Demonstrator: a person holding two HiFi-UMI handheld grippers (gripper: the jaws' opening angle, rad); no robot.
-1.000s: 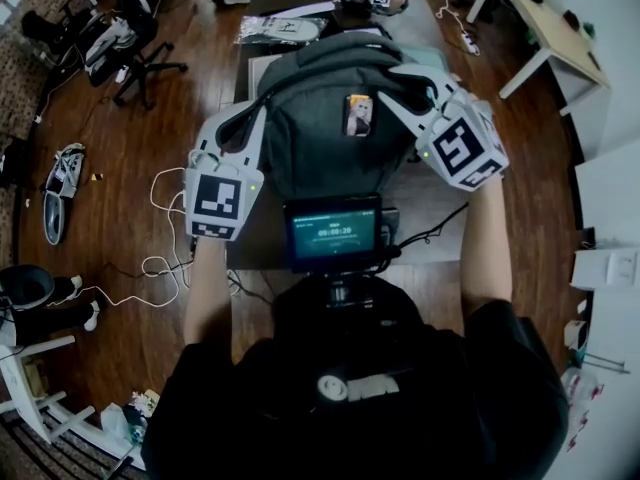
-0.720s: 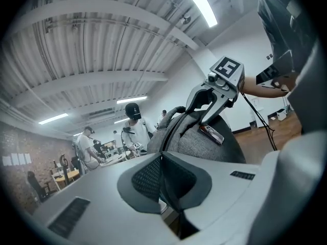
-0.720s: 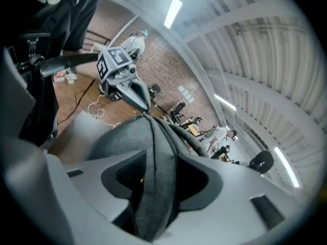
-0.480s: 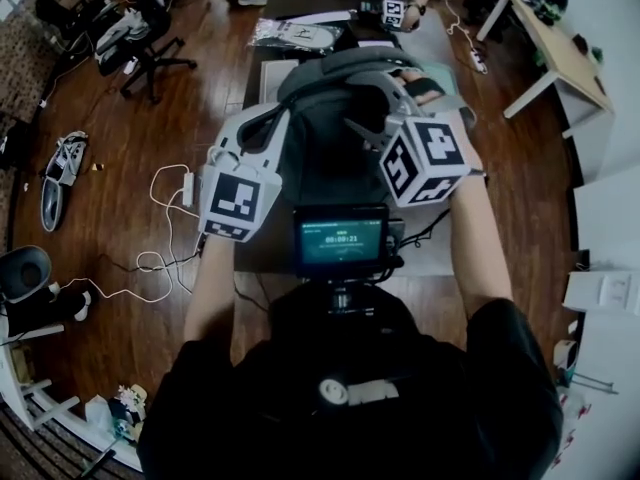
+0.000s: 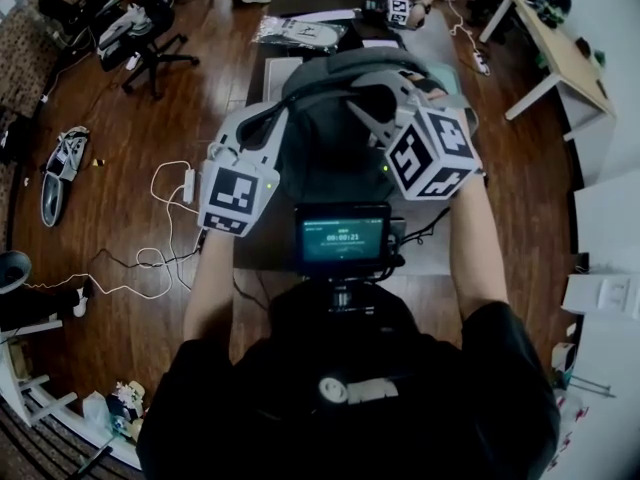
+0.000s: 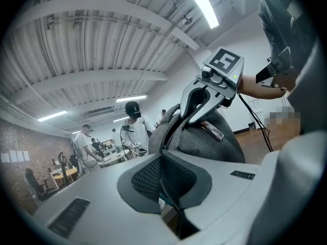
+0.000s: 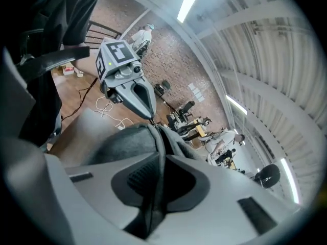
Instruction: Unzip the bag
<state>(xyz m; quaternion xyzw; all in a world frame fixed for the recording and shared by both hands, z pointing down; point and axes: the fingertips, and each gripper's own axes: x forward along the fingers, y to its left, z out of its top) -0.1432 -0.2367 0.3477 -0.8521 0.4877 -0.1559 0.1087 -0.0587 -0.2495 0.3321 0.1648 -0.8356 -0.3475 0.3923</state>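
A grey backpack [image 5: 322,158] stands upright on the dark table [image 5: 262,80]. My left gripper [image 5: 274,118] is at the bag's upper left, shut, its tips pinching the fabric ridge at the top. In the left gripper view the bag [image 6: 204,139] rises just beyond the closed left gripper [image 6: 163,154]. My right gripper [image 5: 360,104] reaches in from the right to the top middle. Its jaws are closing, and in the right gripper view a dark strip, apparently the zipper pull [image 7: 153,188], runs between the pads of the right gripper [image 7: 156,160].
A small lit screen [image 5: 342,236] sits just in front of my chest. Papers in a plastic sleeve [image 5: 300,32] lie at the table's far end, where another person holds a marker cube [image 5: 400,10]. Cables [image 5: 160,230], shoes [image 5: 62,168], an office chair [image 5: 140,38] and a light desk [image 5: 560,30] surround the table.
The right gripper has swung from the bag's right side in to its top middle, and its jaws have come together on the dark strip. The left gripper has stayed at the upper left.
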